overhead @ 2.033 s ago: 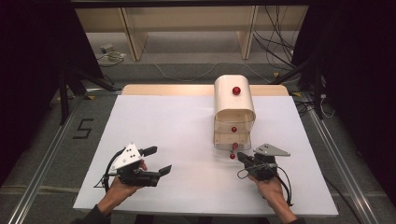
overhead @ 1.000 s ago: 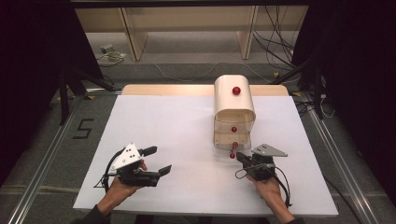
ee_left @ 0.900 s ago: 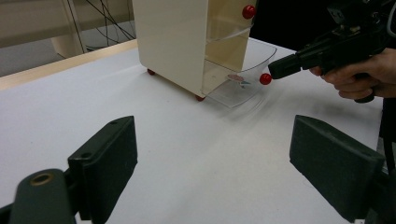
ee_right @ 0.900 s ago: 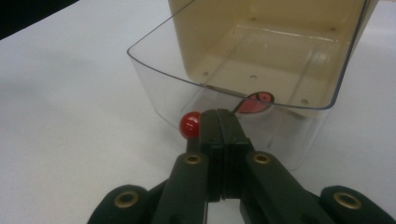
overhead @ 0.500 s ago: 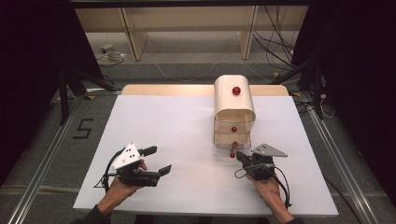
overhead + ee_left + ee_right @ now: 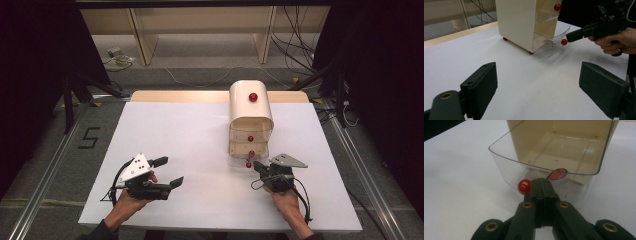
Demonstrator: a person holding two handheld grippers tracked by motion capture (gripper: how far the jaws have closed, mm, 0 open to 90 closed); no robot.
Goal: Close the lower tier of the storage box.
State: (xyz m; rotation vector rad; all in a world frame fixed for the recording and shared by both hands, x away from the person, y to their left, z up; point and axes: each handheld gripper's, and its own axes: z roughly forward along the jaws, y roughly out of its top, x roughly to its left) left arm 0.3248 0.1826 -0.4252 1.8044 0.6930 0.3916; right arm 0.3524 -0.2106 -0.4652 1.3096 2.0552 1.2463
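Right gripper view: closed jaws just beside the bottom drawer's red knob.
Right gripper is pinched together on nothing; left gripper gapes empty. Beyond, the clear drawer stands pulled out from the cream cabinet; likely light, slick, brittle plastic, best taken by the knob.

Right hand-held gripper meets the cream drawer cabinet's lowest red knob.

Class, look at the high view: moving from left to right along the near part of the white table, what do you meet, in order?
Left tongs, held open in the person's left hand → red knob of the pulled-out clear drawer → right tongs, shut, beside that knob → grey three-cornered plate on the right tongs.
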